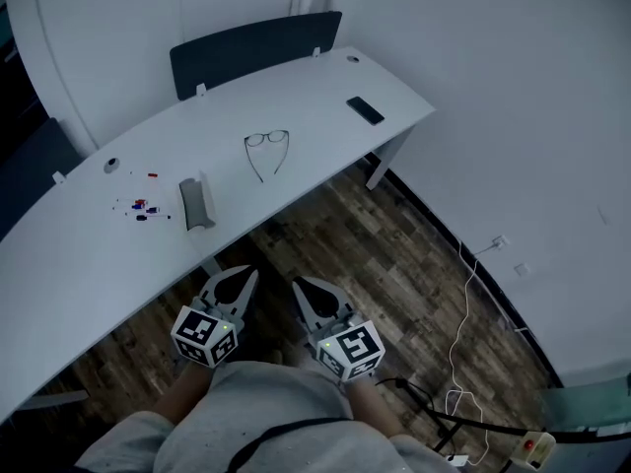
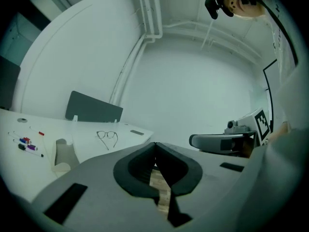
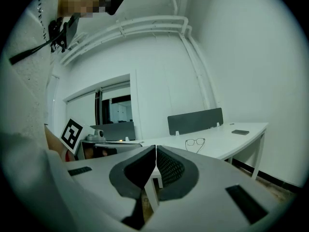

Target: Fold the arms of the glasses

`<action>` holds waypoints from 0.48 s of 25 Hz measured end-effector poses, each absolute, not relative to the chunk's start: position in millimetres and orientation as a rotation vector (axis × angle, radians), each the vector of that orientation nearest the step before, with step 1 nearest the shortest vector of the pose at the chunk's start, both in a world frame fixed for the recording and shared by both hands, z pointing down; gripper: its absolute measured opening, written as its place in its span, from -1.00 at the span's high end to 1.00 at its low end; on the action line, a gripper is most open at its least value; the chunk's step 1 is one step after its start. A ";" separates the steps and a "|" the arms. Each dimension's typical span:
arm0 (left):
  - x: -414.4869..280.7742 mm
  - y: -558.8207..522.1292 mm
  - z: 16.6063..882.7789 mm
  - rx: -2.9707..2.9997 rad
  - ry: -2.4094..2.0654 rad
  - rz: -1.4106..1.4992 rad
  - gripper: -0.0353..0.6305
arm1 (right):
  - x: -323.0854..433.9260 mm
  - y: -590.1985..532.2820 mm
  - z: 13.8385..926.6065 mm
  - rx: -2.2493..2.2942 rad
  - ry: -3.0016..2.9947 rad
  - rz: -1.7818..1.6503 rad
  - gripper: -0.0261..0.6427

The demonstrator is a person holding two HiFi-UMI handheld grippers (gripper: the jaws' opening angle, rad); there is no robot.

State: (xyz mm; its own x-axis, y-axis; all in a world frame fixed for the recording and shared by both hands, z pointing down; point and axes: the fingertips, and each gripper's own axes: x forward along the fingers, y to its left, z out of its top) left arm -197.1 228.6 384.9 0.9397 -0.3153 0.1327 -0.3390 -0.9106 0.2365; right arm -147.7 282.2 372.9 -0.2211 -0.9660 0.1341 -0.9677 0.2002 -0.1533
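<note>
While the glasses (image 1: 266, 152) lie arms-open on the white desk (image 1: 325, 77), well ahead, my left gripper (image 1: 238, 282) and right gripper (image 1: 308, 296) hang closed and empty; I'd open both early and approach one temple low.

At the left of the head view, the table (image 1: 79, 254) ran off the frame's edge. The small coloured bits (image 1: 141, 208) on it were too tiny to identify. At centre, the glasses (image 1: 266, 139) were too small to show their hinges.

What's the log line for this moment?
step: folding not begun | glasses: on table, arms open, untouched | left hand-held gripper: shut, empty, short of table | right hand-held gripper: shut, empty, short of table
</note>
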 end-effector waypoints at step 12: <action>-196.9 175.6 406.1 2.793 -0.534 0.132 0.85 | -142.2 222.8 388.4 1.906 -2.427 0.389 0.86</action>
